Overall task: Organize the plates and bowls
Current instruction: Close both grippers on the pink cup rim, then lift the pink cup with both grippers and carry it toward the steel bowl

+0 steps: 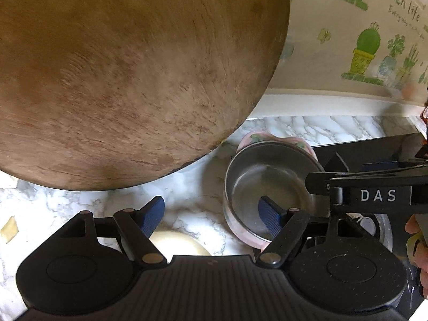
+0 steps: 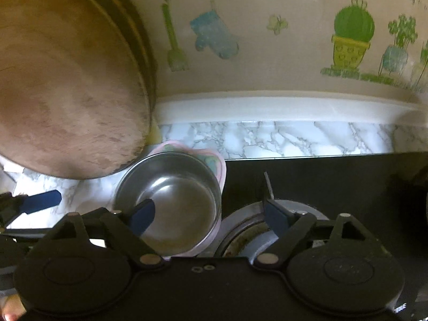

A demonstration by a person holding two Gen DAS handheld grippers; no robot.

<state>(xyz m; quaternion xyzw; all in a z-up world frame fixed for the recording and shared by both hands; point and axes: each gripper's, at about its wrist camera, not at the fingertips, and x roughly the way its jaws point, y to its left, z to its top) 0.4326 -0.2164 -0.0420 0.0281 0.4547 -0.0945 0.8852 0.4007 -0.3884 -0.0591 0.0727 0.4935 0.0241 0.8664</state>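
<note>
A steel bowl (image 1: 267, 179) sits nested in a pink flowery bowl (image 1: 251, 137) on the marble counter; both also show in the right wrist view, steel (image 2: 174, 198) in pink (image 2: 214, 160). My left gripper (image 1: 211, 214) is open and empty, its right finger over the steel bowl's near rim. My right gripper (image 2: 211, 214) is open and empty, its left finger over the steel bowl, its right finger above the stove. A cream plate (image 1: 176, 243) lies under my left gripper.
A large round wooden board (image 1: 120, 75) leans against the wall at the left, also in the right wrist view (image 2: 67, 80). A black gas stove (image 2: 334, 182) with a burner (image 2: 248, 227) lies right of the bowls. The marble counter (image 2: 294, 139) runs to the stickered wall.
</note>
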